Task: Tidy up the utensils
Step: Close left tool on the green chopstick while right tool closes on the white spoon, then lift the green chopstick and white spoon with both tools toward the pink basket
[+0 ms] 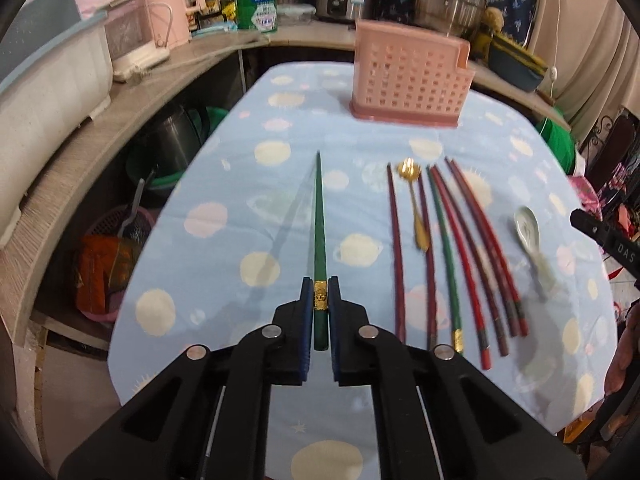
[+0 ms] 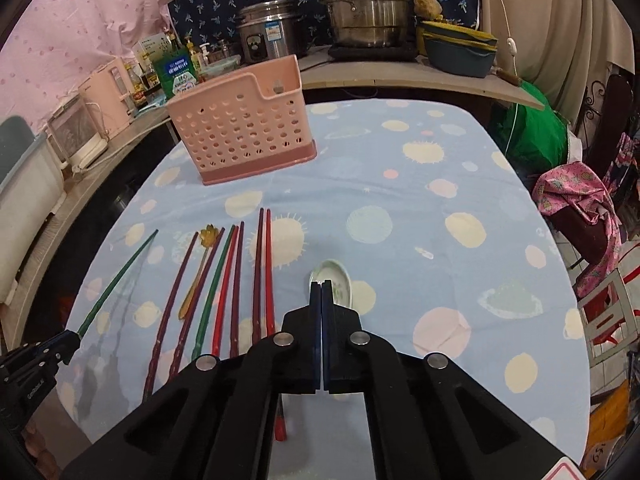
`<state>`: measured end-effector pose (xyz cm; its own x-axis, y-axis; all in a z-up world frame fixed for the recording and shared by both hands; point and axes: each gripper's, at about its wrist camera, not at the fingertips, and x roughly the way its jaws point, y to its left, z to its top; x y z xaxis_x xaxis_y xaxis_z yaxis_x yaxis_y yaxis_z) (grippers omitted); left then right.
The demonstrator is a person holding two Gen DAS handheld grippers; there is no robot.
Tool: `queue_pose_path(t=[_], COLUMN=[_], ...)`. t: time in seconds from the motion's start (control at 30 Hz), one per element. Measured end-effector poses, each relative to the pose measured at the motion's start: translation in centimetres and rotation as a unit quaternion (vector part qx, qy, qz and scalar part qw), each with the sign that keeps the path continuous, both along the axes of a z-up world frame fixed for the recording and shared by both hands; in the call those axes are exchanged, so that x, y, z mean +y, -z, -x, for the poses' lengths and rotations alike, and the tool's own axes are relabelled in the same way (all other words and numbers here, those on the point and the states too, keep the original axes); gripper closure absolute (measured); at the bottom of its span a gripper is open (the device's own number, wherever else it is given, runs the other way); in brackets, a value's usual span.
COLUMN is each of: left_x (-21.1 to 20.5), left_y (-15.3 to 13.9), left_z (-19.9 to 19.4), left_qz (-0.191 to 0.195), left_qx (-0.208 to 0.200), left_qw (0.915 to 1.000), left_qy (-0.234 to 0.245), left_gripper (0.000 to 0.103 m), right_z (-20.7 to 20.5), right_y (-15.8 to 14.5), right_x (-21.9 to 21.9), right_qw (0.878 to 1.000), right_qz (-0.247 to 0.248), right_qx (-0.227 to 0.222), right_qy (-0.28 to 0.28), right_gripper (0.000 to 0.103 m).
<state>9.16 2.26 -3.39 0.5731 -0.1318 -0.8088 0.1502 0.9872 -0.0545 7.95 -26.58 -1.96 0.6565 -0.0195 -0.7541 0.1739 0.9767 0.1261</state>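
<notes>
the handle of the pale ceramic soup spoon (image 2: 338, 280) is lying hidden behind the right gripper (image 2: 321, 286), whose jaws are pressed together. in the left view that spoon and the row of red and maroon chopsticks (image 1: 476, 256) are smearing with blur. the right gripper's body is covering the chopsticks' near ends. the perforated pink plastic utensil holder (image 2: 244, 128) is hiding its own inside.

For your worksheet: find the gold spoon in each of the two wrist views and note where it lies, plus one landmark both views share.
Left wrist view: the gold spoon lies right of centre, among the dark red chopsticks.
Right wrist view: it lies left of centre, bowl pointing toward the holder.
Shared landmark: the pink utensil holder at the far end of the table.
</notes>
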Motion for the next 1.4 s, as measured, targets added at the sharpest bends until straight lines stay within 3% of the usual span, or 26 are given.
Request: queue_pose_path(t=[0.13,0.23,0.3,0.37,0.43,0.63,0.87,1.0,1.03,1.33,1.37,1.4], left_x=[0.1,0.2,0.2,0.1,-0.1,-0.1,1.0,1.6,1.7,1.5,1.4,1.2], left_y=[-2.4,-2.5,-1.8,-1.0,-0.2,2.2,6.1,7.0,7.1,7.3,7.3,7.4], left_z=[-0.5,-0.6,-0.4,-0.2,0.0,0.5,0.6,1.1,1.2,0.9,1.0,0.9], left_qz=[0.004,0.005,0.007,0.008,0.006,-0.001,0.011,0.02,0.026,0.035,0.031,0.027], left_qx=[-0.031,-0.03,-0.021,-0.01,0.0,0.031,0.083,0.09,0.091,0.084,0.082,0.081], left_qw=[0.9995,0.9995,0.9997,0.9999,1.0,0.9995,0.9965,0.9956,0.9954,0.9958,0.9961,0.9963], left_qy=[-0.003,-0.007,-0.006,-0.006,-0.003,-0.001,-0.009,-0.016,-0.016,-0.01,-0.008,-0.005], left_gripper=[0.096,0.096,0.096,0.096,0.096,0.096,0.096,0.077,0.077,0.077,0.078,0.09], right_z=[-0.4,0.0,0.5,1.0,1.4,1.4,1.6,1.8,1.9,2.4,2.4,2.4], right_y=[-1.2,-0.7,0.4,1.9,3.5,6.8,7.4,7.4,7.4,6.6,6.5,6.5], right_x=[-0.3,-0.7,-0.9,-1.0,-1.1,-1.9,-1.7,-1.4,-1.4,-1.2,-1.2,-1.2], right_qw=[1.0,1.0,1.0,1.0,0.999,0.996,0.996,0.996,0.996,0.997,0.997,0.997], right_qz=[0.006,0.002,-0.006,-0.01,-0.019,-0.049,-0.054,-0.054,-0.054,-0.053,-0.053,-0.053], right_qx=[-0.013,-0.003,0.01,0.03,0.045,0.073,0.071,0.069,0.068,0.059,0.058,0.058], right_qy=[0.001,0.001,0.003,0.003,0.002,0.013,0.012,0.008,0.007,0.008,0.007,0.007], right_gripper=[0.103,0.102,0.097,0.084,0.082,0.081,0.087,0.091,0.091,0.091,0.091,0.091])
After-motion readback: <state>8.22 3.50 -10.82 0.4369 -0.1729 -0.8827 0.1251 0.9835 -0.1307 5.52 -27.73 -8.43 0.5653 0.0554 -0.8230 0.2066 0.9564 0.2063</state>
